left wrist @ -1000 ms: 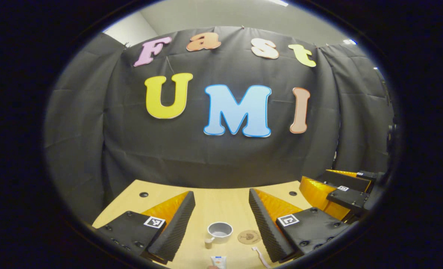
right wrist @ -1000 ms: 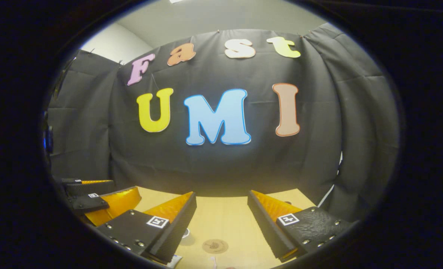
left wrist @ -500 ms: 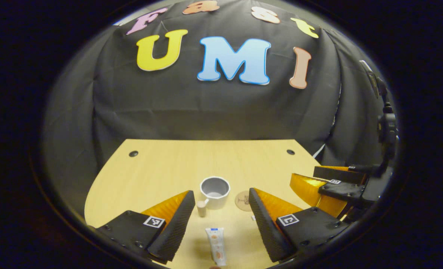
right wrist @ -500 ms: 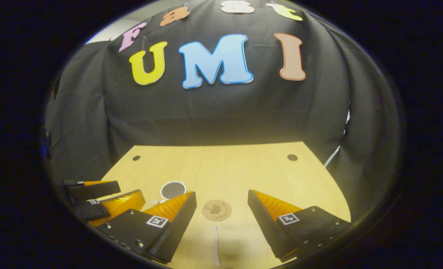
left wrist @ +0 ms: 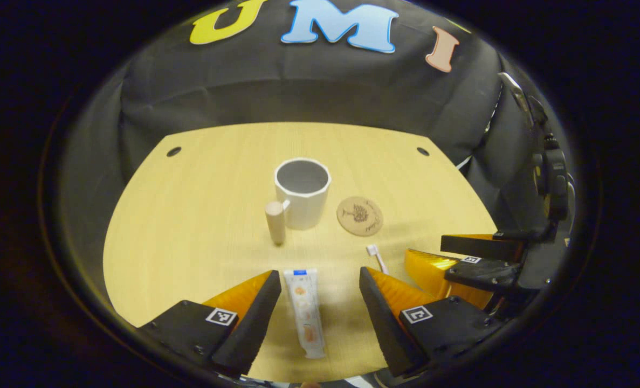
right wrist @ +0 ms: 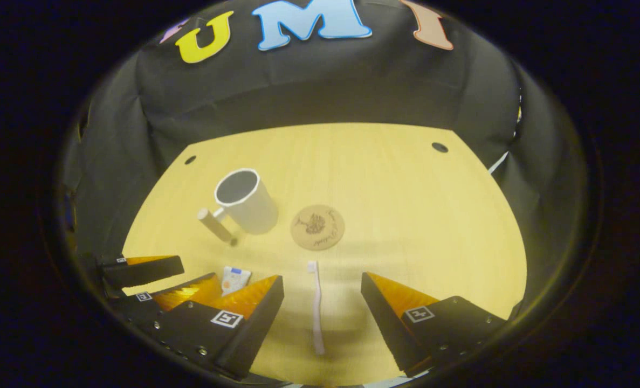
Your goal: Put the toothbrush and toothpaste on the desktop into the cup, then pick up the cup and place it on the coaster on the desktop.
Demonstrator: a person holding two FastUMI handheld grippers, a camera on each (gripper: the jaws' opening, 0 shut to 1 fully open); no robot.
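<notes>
Toothpaste [left wrist: 305,312] lies flat on your desktop [left wrist: 190,215] at the bottom centre of the left gripper view, lengthwise between the spread fingers of your left gripper [left wrist: 320,293], cap end pointing up the frame; neither finger touches it. In the right gripper view you see its cap end [right wrist: 235,279] at lower left, tucked between the two grippers.

Toothbrush [right wrist: 316,307] lies in the lower middle of the right gripper view, running up and down the frame with its bristle head at the upper end, between the wide-apart fingers of your right gripper [right wrist: 322,293], which hold nothing. In the left gripper view its head [left wrist: 376,257] peeks out just above your left gripper's right finger.

Your cup [left wrist: 302,193] stands upright at the centre of the left gripper view, open and empty, its wooden handle [left wrist: 275,222] sticking out to the lower left. The round coaster [left wrist: 359,216] lies just to the right of it, close but apart, with nothing on it. In the right gripper view the cup [right wrist: 246,200] sits left of centre and the coaster [right wrist: 317,227] just right of it.

Your right gripper [left wrist: 460,258] also shows at the lower right of the left gripper view, its fingers apart.
</notes>
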